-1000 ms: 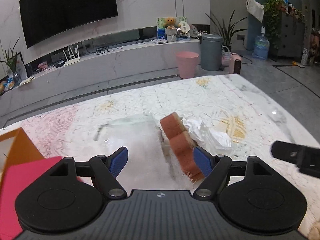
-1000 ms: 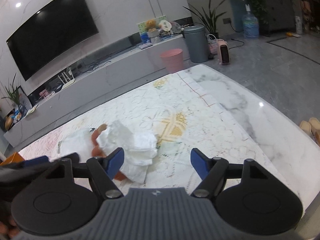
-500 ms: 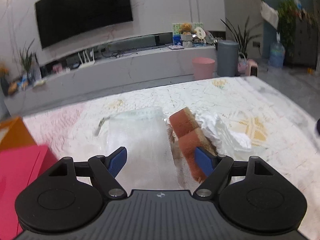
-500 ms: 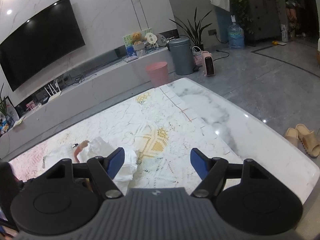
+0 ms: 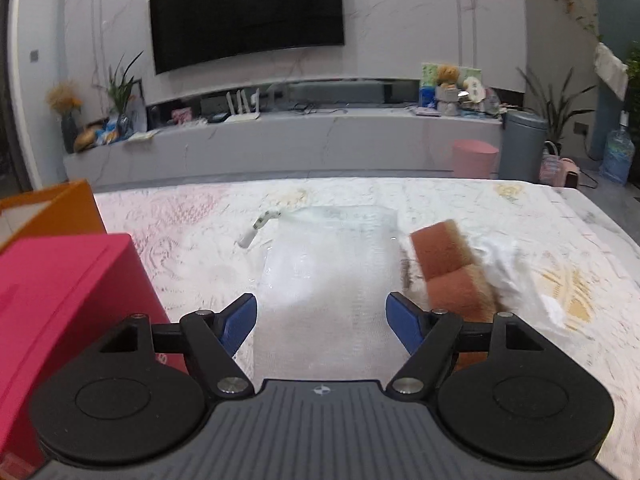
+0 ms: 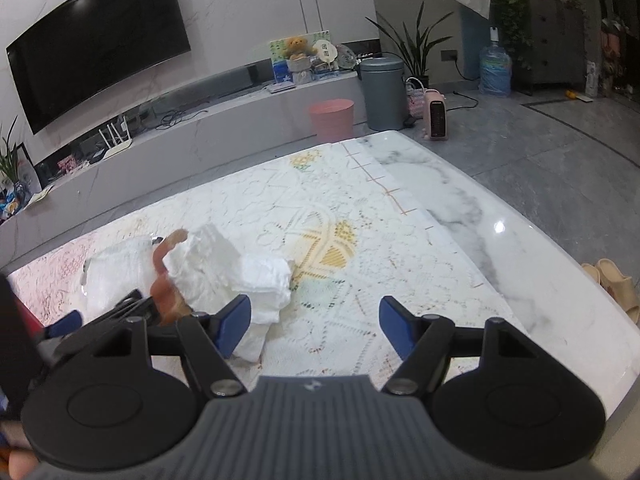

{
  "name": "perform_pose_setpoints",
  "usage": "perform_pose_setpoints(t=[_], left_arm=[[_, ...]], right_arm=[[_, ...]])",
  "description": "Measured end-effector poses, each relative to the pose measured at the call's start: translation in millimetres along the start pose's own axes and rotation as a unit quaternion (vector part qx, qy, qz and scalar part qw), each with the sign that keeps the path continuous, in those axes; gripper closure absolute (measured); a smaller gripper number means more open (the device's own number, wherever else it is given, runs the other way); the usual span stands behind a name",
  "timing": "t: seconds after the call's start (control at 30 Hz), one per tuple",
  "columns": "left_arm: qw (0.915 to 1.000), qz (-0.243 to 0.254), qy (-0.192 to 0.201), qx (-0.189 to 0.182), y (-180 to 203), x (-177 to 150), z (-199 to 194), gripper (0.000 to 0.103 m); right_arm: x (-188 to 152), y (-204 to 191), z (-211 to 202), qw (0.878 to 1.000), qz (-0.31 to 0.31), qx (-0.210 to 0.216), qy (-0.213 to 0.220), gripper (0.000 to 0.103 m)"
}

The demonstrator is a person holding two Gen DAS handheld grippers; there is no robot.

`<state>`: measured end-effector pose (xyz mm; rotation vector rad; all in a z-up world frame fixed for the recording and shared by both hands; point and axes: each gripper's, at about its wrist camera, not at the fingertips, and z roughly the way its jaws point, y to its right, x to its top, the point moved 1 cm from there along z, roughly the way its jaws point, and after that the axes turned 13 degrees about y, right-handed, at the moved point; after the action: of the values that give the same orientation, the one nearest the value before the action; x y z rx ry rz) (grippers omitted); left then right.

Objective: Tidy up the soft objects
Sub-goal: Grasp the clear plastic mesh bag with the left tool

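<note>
A clear plastic zip bag [image 5: 328, 264] with white cloth inside lies flat on the lace tablecloth [image 5: 520, 208], straight ahead of my left gripper [image 5: 322, 320], which hangs open just above its near end. An orange-brown sponge [image 5: 448, 268] leans against a crumpled white cloth [image 5: 516, 276] to the right of the bag. In the right wrist view my right gripper [image 6: 314, 326] stands open over bare tablecloth, its left finger beside the white cloth [image 6: 236, 272]; the sponge [image 6: 166, 284] and bag [image 6: 116, 264] lie further left.
A pink box [image 5: 60, 312] and an orange box [image 5: 48, 208] stand at the table's left. The marble table edge [image 6: 540, 264] runs along the right. Slippers [image 6: 616, 284], a pink bin [image 6: 332, 120] and a grey bin [image 6: 382, 92] sit on the floor beyond.
My left gripper has sunk and shifted left, so the bag now lies centred between its fingers instead of the sponge. The right gripper's view swung slightly; the cloth stays by its left finger.
</note>
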<state>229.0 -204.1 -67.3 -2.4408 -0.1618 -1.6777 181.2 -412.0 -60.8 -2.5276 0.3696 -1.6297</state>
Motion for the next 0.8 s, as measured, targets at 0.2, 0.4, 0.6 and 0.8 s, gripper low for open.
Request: perform_pose_setpoints(t=[0.2,0.4,0.6,0.8], left_arm=[[0.9982,-0.006,-0.039,-0.046,-0.9,-8.9,12.0,0.008],[0.9943,-0.051,-0.074,-0.057,-15.4,-14.9,13.4,0.01],[0.9928,-0.062,-0.077,-0.068,-22.8,-18.8,15.6,0.058],[0.9949,-0.004,-0.062,-0.08,-20.2,-25.9,7.6,0.1]], right_arm=[[-3.1,-2.0,3.3,1.0,0.001,0.006,-0.007,0.033],[-6.9,-7.0,4.4,1.0,0.0,0.007,-0.014,0.033],[-7.6,-11.1,3.0,1.0,-0.004,0.015,-0.016,0.033],[-5.8,-9.9,2.9,1.0,-0.003,0.016,-0.013,0.036]])
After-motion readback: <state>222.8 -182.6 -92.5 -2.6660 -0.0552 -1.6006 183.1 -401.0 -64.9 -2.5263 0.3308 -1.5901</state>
